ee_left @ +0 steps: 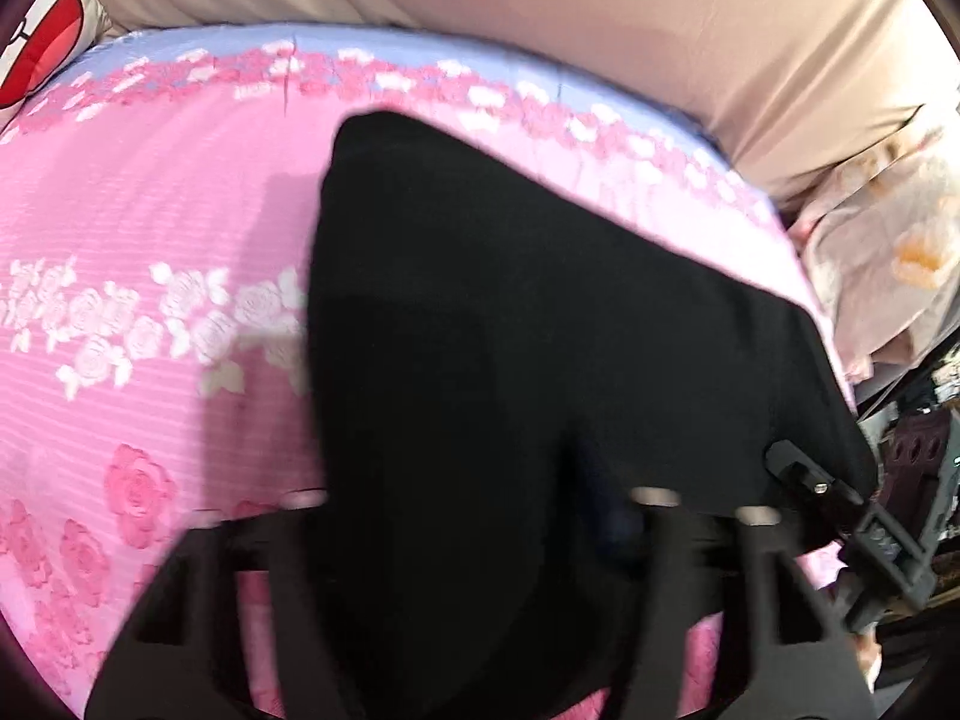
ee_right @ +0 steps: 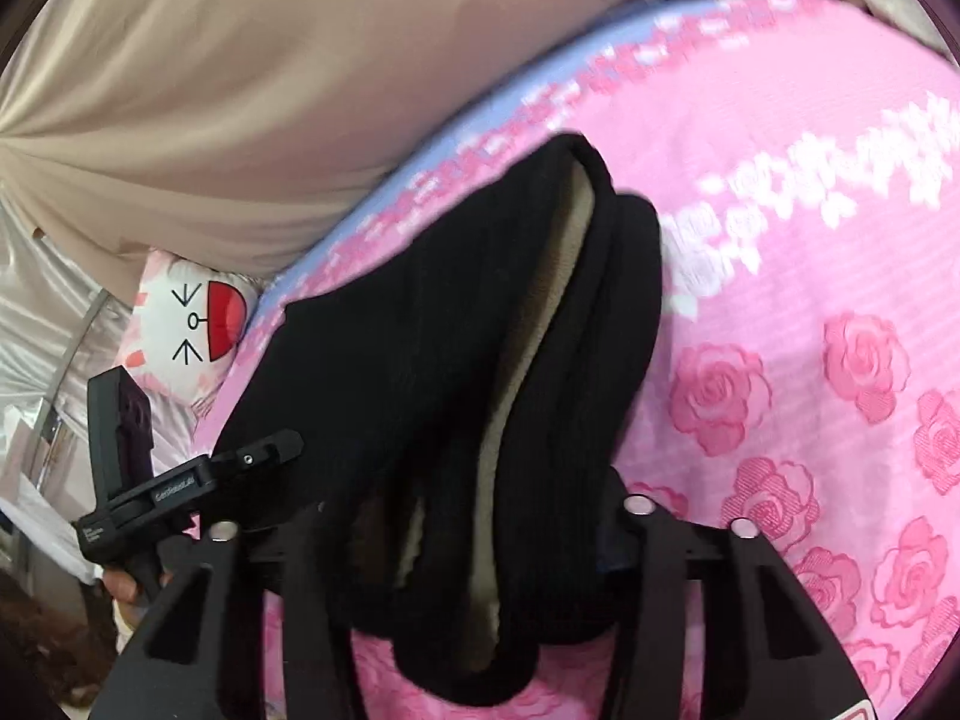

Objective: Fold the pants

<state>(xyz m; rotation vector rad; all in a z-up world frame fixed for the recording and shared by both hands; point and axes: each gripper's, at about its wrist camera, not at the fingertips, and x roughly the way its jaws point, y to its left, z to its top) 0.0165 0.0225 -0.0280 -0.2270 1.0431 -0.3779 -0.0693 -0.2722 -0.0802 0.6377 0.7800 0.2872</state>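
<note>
Little can be read. In the right wrist view, the left tool (ee_right: 264, 450) juts in beside the black pants (ee_right: 420, 360), and its arm bears a small pale brand word that looks like "GeoRobotLab", too blurred to be sure of. Lower on that arm sit two lines of tiny print, unreadable. In the left wrist view, markings on the right tool (ee_left: 798, 468) are too smeared to read.

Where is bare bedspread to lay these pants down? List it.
Bare pink bedspread lies left of the pants, up to the flowered border. In the right wrist view, rose-printed bedspread is bare to their right. Crowded: the pillow corner and where both tools meet the pants.
</note>
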